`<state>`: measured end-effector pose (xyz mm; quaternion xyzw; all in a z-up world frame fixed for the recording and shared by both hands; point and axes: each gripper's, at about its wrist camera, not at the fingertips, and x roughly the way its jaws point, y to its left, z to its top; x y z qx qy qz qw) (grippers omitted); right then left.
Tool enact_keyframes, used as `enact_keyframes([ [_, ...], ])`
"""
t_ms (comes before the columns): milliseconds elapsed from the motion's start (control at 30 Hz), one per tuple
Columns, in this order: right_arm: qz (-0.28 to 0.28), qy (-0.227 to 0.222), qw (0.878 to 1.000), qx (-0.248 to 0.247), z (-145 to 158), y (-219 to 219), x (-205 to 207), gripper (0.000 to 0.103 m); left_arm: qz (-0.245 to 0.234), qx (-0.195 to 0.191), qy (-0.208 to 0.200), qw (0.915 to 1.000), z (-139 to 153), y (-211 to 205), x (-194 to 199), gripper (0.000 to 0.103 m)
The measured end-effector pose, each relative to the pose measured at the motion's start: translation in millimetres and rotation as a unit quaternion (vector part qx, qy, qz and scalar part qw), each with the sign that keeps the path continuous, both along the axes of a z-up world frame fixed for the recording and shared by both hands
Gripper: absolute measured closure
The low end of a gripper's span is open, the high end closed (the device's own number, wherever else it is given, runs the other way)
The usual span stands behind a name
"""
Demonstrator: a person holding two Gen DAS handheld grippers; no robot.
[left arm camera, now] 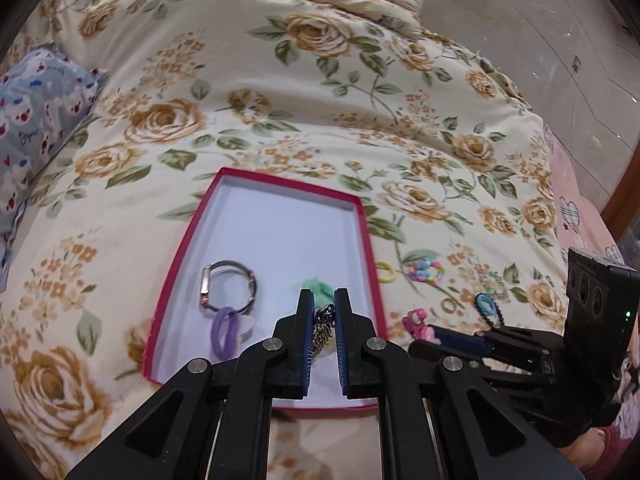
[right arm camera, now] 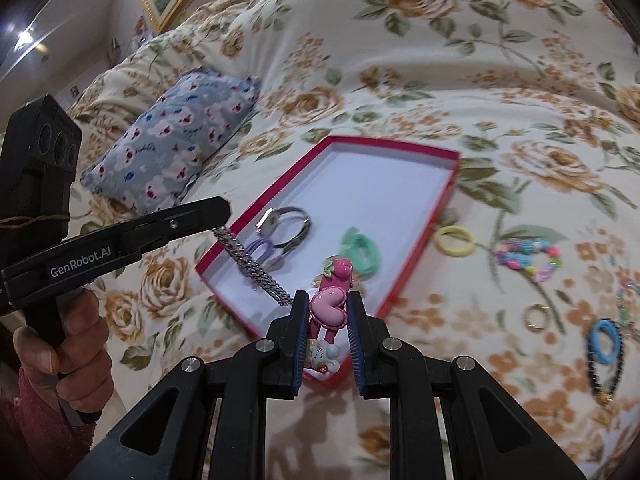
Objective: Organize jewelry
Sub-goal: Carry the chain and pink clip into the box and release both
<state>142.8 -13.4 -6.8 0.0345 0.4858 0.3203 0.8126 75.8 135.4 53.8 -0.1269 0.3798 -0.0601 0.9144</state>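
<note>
A flowered bedspread (left arm camera: 280, 92) covers the bed, with a small blue pillow (right arm camera: 176, 136) lying apart at one side. On it lies a shallow red box (left arm camera: 362, 216), open side up, likely so pieces can be dropped in. A watch (left arm camera: 228, 288), a purple hair tie (left arm camera: 225, 332) and a green hair tie (right arm camera: 360, 250) already sit inside. The left gripper (left arm camera: 324, 312) pinches a silver chain (right arm camera: 252, 266) that dangles over the box, probably for release there. The right gripper (right arm camera: 329, 304) clamps a pink hair clip (right arm camera: 328, 308) at the box's near edge. Outside remain a yellow hair tie (right arm camera: 454, 241), a bead bracelet (right arm camera: 526, 260), a gold ring (right arm camera: 536, 318) and a blue hair tie (right arm camera: 604, 340); the two grippers crowd each other.
</note>
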Motion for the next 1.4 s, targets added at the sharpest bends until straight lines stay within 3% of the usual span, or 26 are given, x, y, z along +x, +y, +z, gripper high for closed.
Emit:
enact_keyframes([
  [667, 0.047, 0.051, 0.997, -0.045, -55, 44, 7, 0.084, 0.049, 0.011, 0.071, 0.9962, -60, 34, 26, 0.094],
  [933, 0.061, 0.056, 0.995, -0.055, -59, 52, 9, 0.084, 0.057, 0.032, 0.101, 0.9928, -80, 35, 40, 0.094],
  [1167, 0.064, 0.056, 0.995, -0.055, -59, 53, 9, 0.083, 0.057, 0.036, 0.104, 0.9923, -83, 35, 42, 0.094],
  [1400, 0.053, 0.056, 0.996, -0.046, -55, 48, 9, 0.079, 0.063, 0.037, 0.094, 0.9929, -78, 35, 36, 0.081],
])
